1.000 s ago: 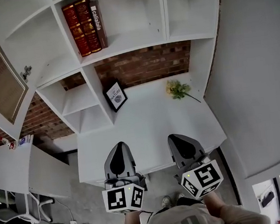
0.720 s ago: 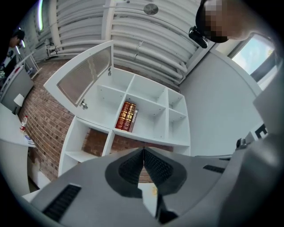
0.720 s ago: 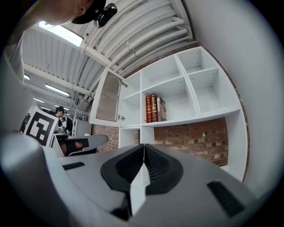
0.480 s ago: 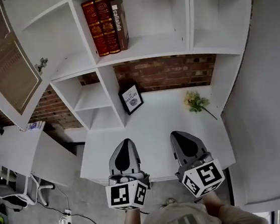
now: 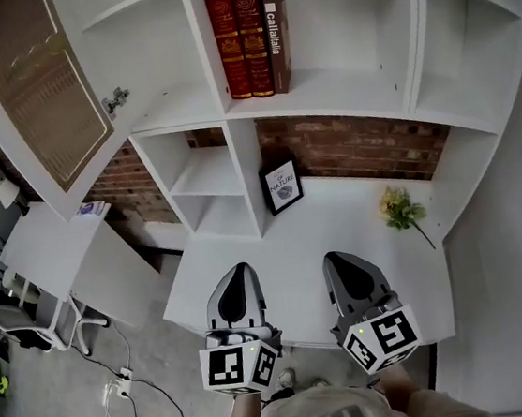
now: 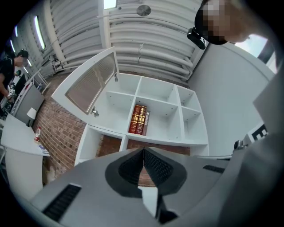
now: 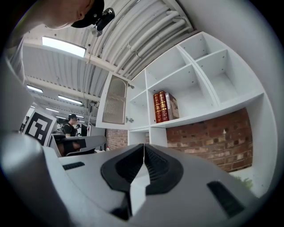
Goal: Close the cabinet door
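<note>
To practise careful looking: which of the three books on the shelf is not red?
The rightmost book, dark brown with white spine lettering; the middle book and the left book are red with gold.

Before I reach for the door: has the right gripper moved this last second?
Yes, leftward. The right gripper sat straight below the yellow flower sprig; now the sprig lies up and to its right.

Cabinet door (image 5: 34, 89): white frame, brown ribbed panel insert. It stands wide open, swung out leftward from the upper-left compartment (image 5: 153, 60) of the white shelf unit. A metal hinge (image 5: 116, 101) shows at its inner edge.
</note>
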Tool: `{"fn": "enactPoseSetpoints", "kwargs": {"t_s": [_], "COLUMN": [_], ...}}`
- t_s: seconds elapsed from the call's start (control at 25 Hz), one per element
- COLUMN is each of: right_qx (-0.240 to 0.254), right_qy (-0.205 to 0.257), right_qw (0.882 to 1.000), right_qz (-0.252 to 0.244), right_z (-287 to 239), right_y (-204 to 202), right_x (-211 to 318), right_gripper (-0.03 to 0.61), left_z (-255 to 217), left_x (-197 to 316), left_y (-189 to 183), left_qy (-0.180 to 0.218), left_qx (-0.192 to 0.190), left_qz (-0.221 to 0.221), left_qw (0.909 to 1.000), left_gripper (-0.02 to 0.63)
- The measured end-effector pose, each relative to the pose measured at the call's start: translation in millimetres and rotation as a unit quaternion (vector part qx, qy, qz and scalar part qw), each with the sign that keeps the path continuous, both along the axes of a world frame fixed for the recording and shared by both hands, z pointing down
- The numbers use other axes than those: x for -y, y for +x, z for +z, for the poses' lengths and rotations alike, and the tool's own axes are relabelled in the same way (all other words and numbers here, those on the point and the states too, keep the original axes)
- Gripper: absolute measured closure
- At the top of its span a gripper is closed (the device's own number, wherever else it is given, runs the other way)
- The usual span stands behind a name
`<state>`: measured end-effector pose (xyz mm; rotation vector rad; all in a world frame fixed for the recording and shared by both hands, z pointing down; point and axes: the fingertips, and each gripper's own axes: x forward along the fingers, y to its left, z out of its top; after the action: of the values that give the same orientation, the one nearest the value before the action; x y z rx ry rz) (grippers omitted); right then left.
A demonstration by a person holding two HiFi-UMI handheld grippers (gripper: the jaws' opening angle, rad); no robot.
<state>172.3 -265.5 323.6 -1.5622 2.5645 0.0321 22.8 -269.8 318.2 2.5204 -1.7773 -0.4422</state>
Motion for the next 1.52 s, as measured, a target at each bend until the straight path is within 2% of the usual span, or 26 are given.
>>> {"fn": "enactPoseSetpoints", "kwargs": {"t_s": [0.16, 0.28, 0.52, 0.56, 0.6, 0.64, 0.84, 0.96, 1.12, 1.28, 1.52], "right_qx": [0.008, 0.012, 0.013, 0.015, 0.018, 0.021, 0.021, 0.012, -0.005, -0.016, -0.037], "right_qy": [0.02, 0.043, 0.121, 0.13, 0.136, 0.14, 0.129, 0.106, 0.11, 0.109, 0.109], "right_qw": [0.999, 0.995, 0.974, 0.969, 0.963, 0.958, 0.943, 0.944, 0.953, 0.96, 0.97], "right_qz": [-0.041, -0.088, -0.193, -0.211, -0.231, -0.249, -0.307, -0.311, -0.281, -0.257, -0.214], "right_z": [-16.2, -32.8, -96.5, -108.4, -119.8, -130.7, -172.3, -184.4, -193.1, -196.1, -193.4], "right_y": [-43.6, -91.7, -204.0, -224.2, -245.2, -266.2, -373.1, -426.8, -468.1, -490.0, -505.9], "right_x": [21.2, 33.9, 50.9, 54.5, 58.5, 62.8, 85.1, 102.8, 118.9, 128.1, 146.9], "right_gripper": [0.561, 0.56, 0.557, 0.521, 0.417, 0.367, 0.341, 0.332, 0.321, 0.314, 0.316], "left_z": [-7.5, -7.0, -9.5, -10.6, -10.5, -9.3, 3.1, 9.7, 16.3, 23.5, 28.1], "left_x": [3.1, 0.6, -11.0, -13.8, -16.3, -18.6, -33.7, -37.1, -39.6, -43.1, -39.5], "left_y": [-44.6, -86.8, -169.3, -180.8, -191.7, -202.0, -245.8, -264.7, -283.1, -296.0, -301.7], "left_qy": [0.004, 0.003, -0.002, -0.004, -0.007, -0.011, -0.028, -0.029, -0.029, -0.037, -0.042], "left_qx": [-0.001, -0.002, 0.007, 0.01, 0.012, 0.012, -0.005, -0.016, -0.025, -0.033, -0.036], "left_qz": [-0.042, -0.083, -0.181, -0.196, -0.21, -0.222, -0.268, -0.287, -0.302, -0.309, -0.305], "left_qw": [0.9991, 0.9965, 0.9835, 0.9805, 0.9776, 0.9749, 0.9631, 0.9575, 0.9526, 0.9498, 0.9507], "left_gripper": [0.598, 0.598, 0.598, 0.598, 0.598, 0.598, 0.598, 0.598, 0.598, 0.598, 0.598]}}
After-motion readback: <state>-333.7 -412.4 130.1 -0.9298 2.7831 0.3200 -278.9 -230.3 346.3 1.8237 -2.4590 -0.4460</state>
